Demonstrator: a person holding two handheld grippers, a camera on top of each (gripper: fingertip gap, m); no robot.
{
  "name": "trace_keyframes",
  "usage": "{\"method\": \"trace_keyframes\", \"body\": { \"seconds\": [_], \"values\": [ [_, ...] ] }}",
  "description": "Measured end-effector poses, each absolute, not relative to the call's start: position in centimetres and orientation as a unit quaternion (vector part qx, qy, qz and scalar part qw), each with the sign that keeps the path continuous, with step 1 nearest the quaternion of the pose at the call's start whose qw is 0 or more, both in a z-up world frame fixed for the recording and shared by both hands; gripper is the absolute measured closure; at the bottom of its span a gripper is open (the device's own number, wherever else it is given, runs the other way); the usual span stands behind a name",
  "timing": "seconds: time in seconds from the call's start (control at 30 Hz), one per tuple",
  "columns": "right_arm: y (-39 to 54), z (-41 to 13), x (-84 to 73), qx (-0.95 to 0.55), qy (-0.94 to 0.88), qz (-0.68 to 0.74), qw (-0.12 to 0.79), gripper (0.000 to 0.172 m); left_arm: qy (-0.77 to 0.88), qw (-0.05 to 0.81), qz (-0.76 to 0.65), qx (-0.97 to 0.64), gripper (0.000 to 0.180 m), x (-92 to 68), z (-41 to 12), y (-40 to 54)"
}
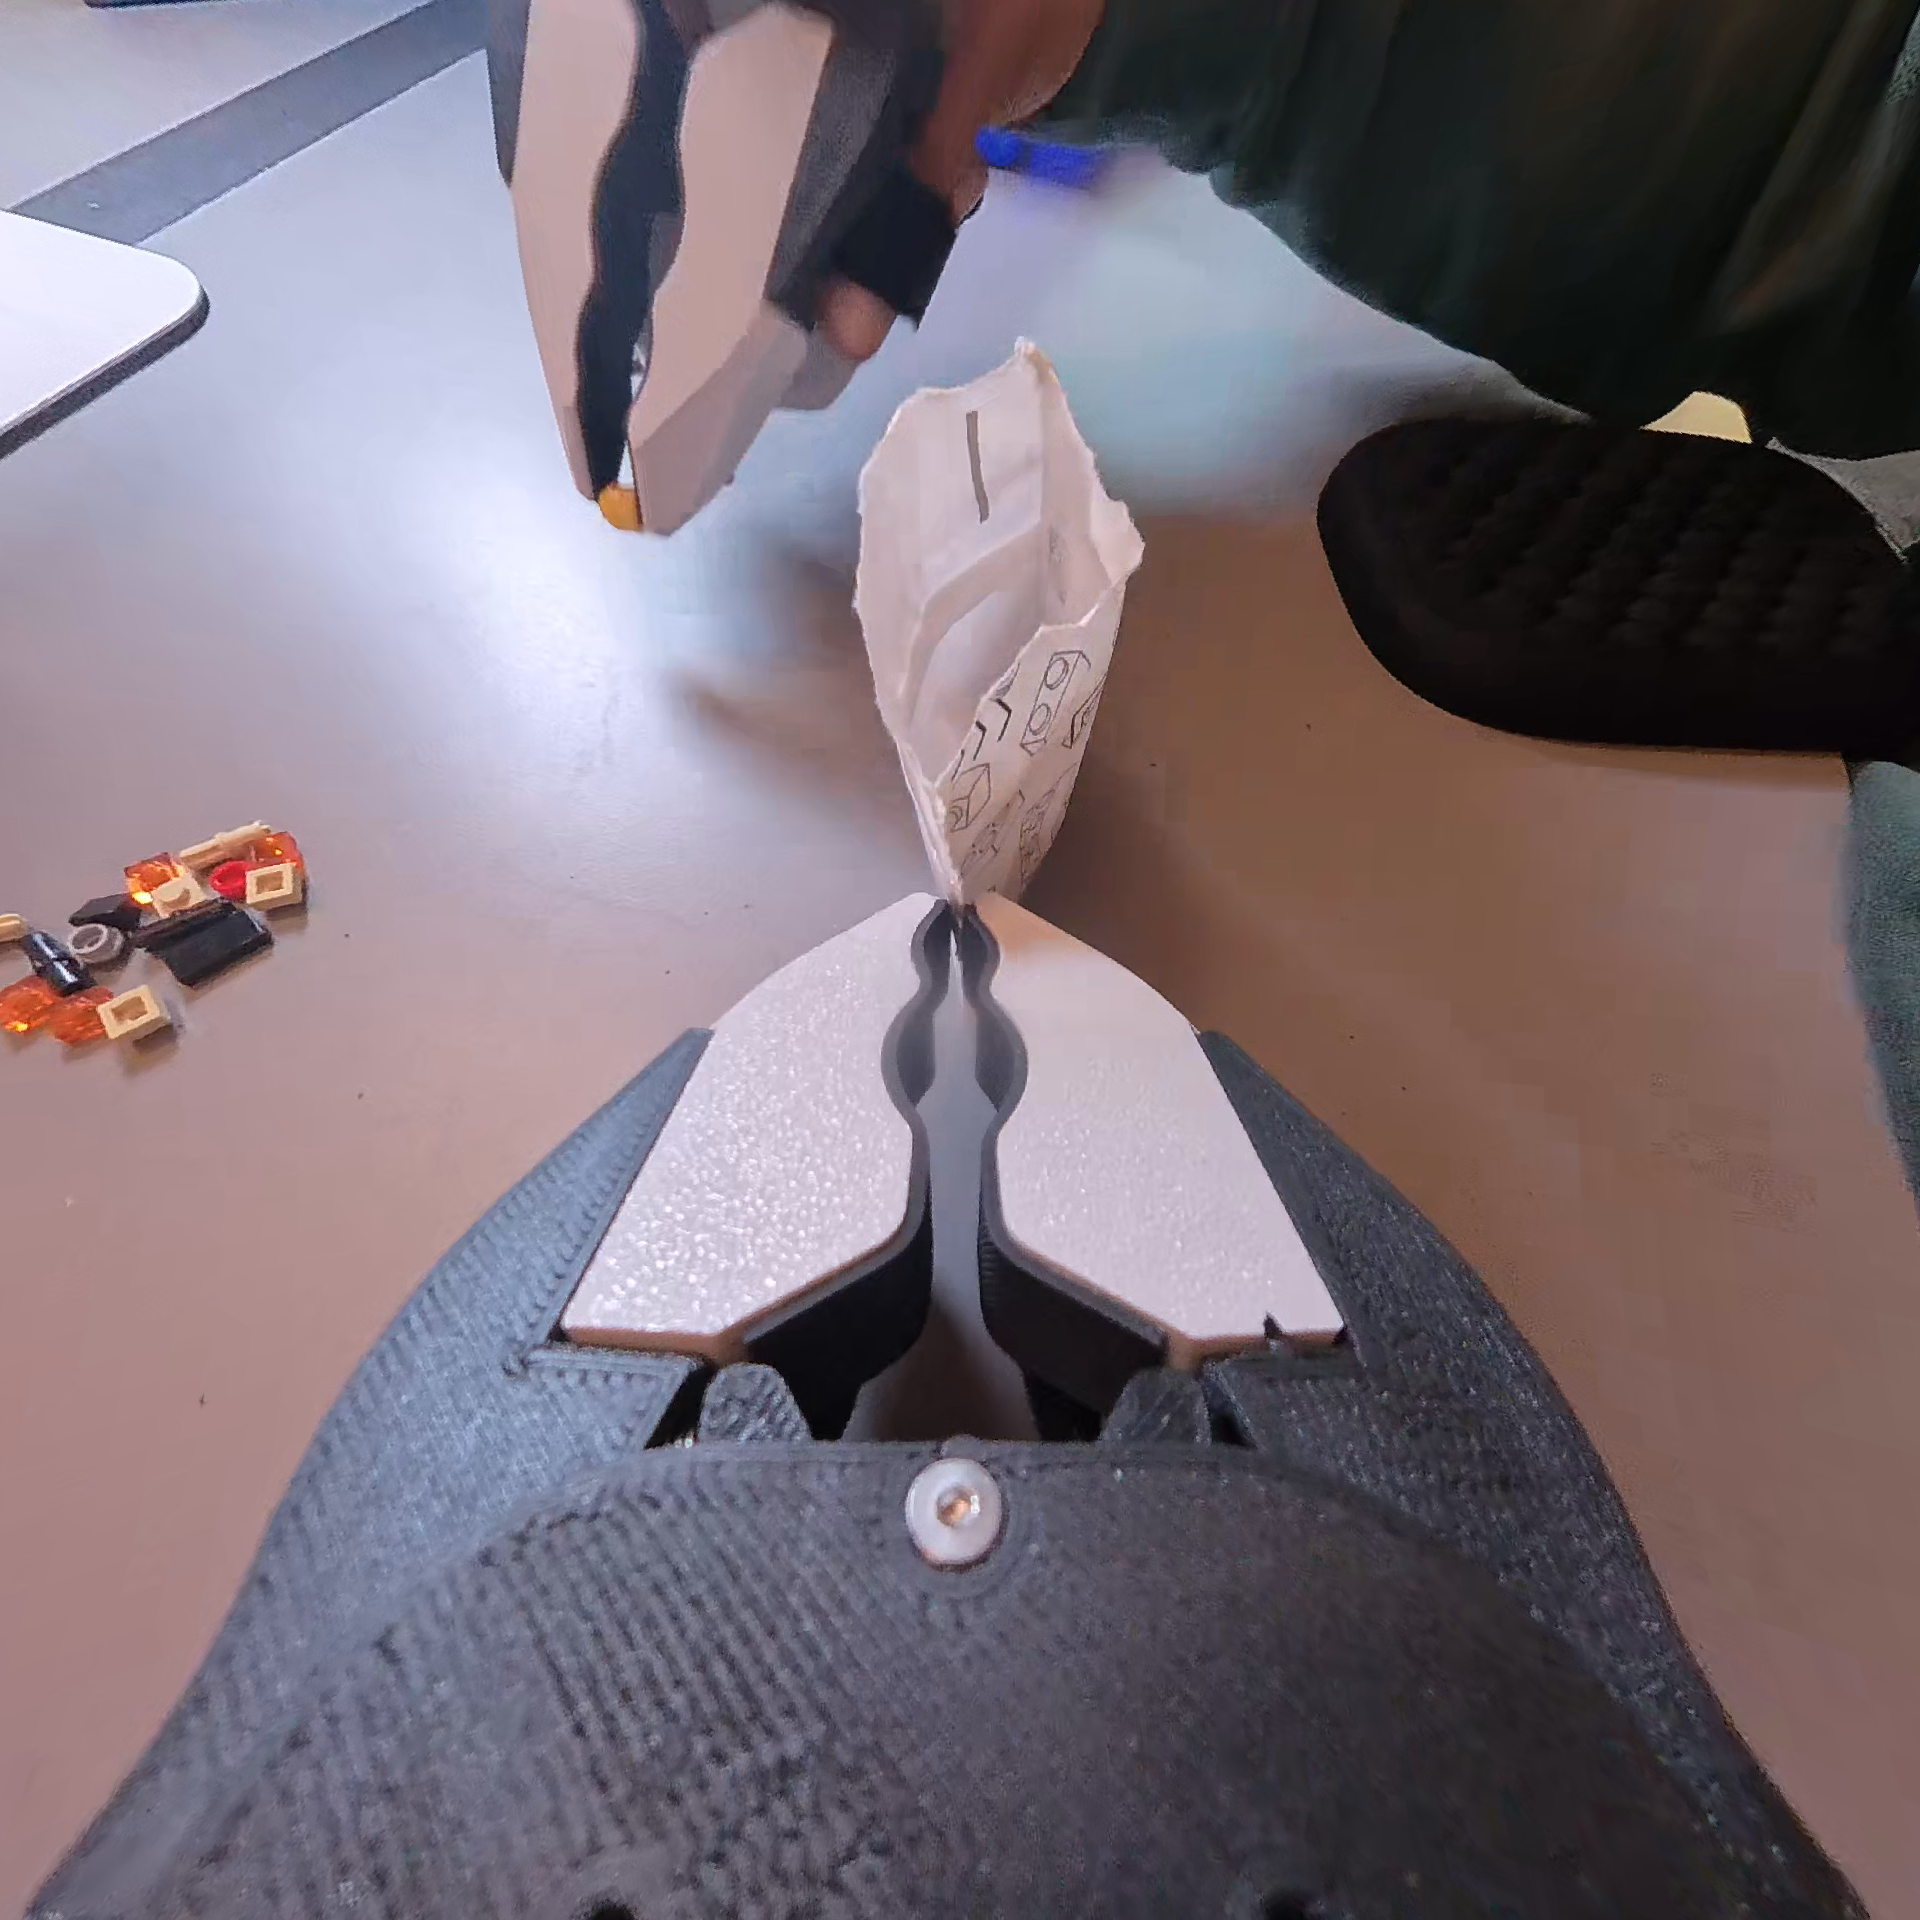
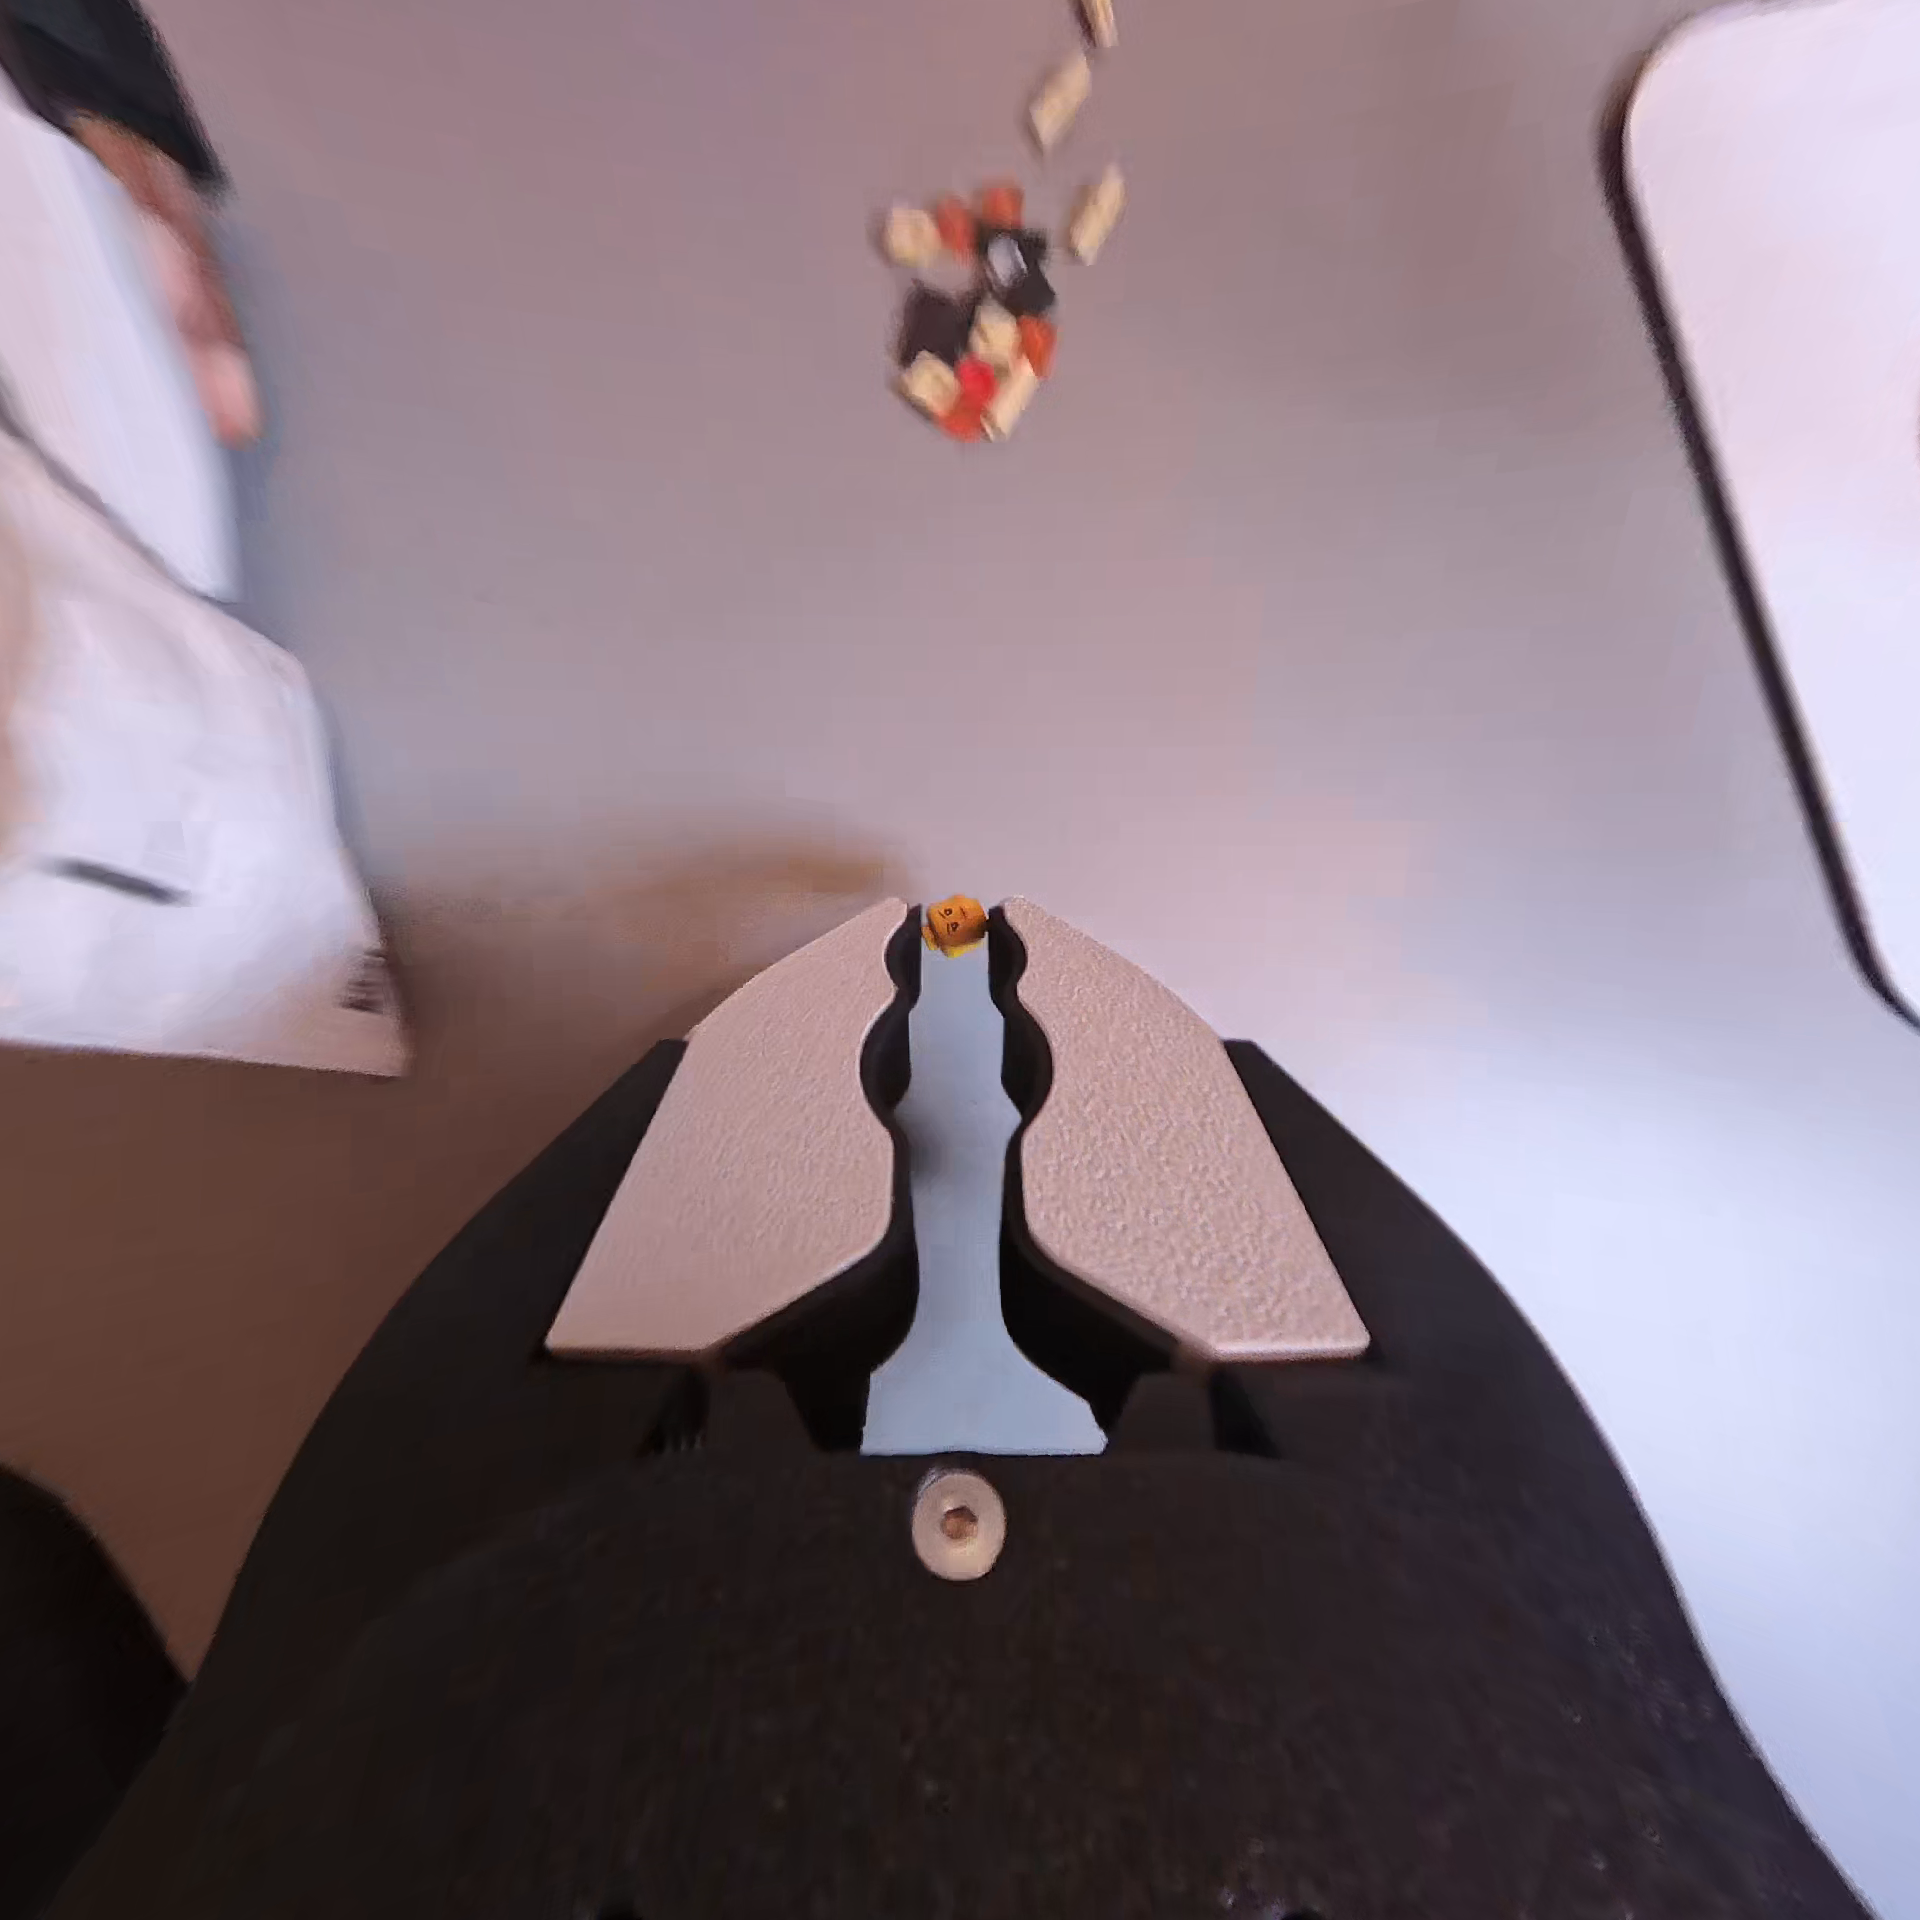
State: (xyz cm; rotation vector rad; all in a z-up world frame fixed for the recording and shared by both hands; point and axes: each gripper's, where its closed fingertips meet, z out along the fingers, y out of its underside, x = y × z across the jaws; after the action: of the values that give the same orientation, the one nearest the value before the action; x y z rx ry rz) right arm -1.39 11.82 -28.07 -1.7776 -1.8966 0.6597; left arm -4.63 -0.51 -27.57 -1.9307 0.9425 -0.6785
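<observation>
Pinching the bottom corner of a torn white paper bag (image 1: 987,623) printed with brick outlines, my left tool (image 1: 958,914) is holding it upright over the brown surface (image 1: 416,675), its two fingers closed tight on the paper so the ripped mouth is pointing away from me and staying open. My right tool (image 2: 958,928) is gripping a tiny yellow-orange minifigure head (image 2: 956,927) at the very tips, both fingers pressing its sides and the printed face turned up toward the camera; the narrow grip looks suited to a piece this small and round. In the left wrist view that same tool (image 1: 623,499) is hanging tip-down just left of the bag's mouth, the orange piece showing at its point, with a hand in a black fingerless glove (image 1: 883,260) around its body. A loose heap of small toy bricks (image 1: 156,925), orange, tan, black and red, is lying on the surface well to the left of the bag, apart from both tools. A pale rounded board (image 2: 1787,416) is lying at the surface's far edge, and a dark mesh pad (image 1: 1610,582) is sitting to the right of the bag.
</observation>
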Motion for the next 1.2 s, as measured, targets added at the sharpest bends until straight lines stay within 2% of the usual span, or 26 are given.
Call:
{"method": "trace_keyframes", "body": {
  "seconds": [0.13, 0.2, 0.37, 0.53, 0.7, 0.83, 1.0, 1.07, 1.1, 1.2],
  "values": [
    [5.6, -20.3, -2.9, -0.552, -0.708, 0.355, 0.26, 0.16, 0.374, 0.427, -0.281, -0.774, 0.178, -4.6, -27.6, -0.5],
    [2.8, -19.1, -2.6, -0.515, -0.738, 0.36, 0.245, 0.159, 0.373, 0.425, -0.283, -0.775, 0.178, -4.6, -27.6, -0.4],
    [1.5, -21.8, -1.9, -0.511, -0.776, 0.299, 0.217, 0.144, 0.382, 0.427, -0.273, -0.773, 0.179, -4.5, -27.6, -0.7],
    [2.4, -20.0, -0.6, -0.529, -0.738, 0.345, 0.236, 0.143, 0.385, 0.428, -0.265, -0.774, 0.179, -4.6, -27.6, -0.7],
    [10.5, -21.8, 2.4, -0.62, -0.689, 0.235, 0.294, 0.148, 0.384, 0.427, -0.268, -0.773, 0.179, -4.6, -27.6, -0.6],
    [15.7, -27.1, 4.5, -0.68, -0.661, 0.173, 0.268, 0.148, 0.382, 0.427, -0.269, -0.774, 0.178, -4.6, -27.6, -0.6],
    [17.3, -29.9, 4.1, -0.698, -0.649, 0.185, 0.238, 0.148, 0.378, 0.428, -0.271, -0.775, 0.178, -4.7, -27.6, -0.5],
    [17.5, -30.4, 4.0, -0.697, -0.656, 0.175, 0.232, 0.154, 0.377, 0.428, -0.272, -0.775, 0.178, -4.7, -27.6, -0.5],
    [17.5, -30.5, 4.0, -0.695, -0.66, 0.17, 0.229, 0.163, 0.377, 0.428, -0.273, -0.775, 0.178, -4.7, -27.6, -0.5],
    [16.2, -29.6, 3.4, -0.676, -0.673, 0.19, 0.232, 0.164, 0.378, 0.427, -0.271, -0.775, 0.178, -4.7, -27.6, -0.5]
  ]
}}
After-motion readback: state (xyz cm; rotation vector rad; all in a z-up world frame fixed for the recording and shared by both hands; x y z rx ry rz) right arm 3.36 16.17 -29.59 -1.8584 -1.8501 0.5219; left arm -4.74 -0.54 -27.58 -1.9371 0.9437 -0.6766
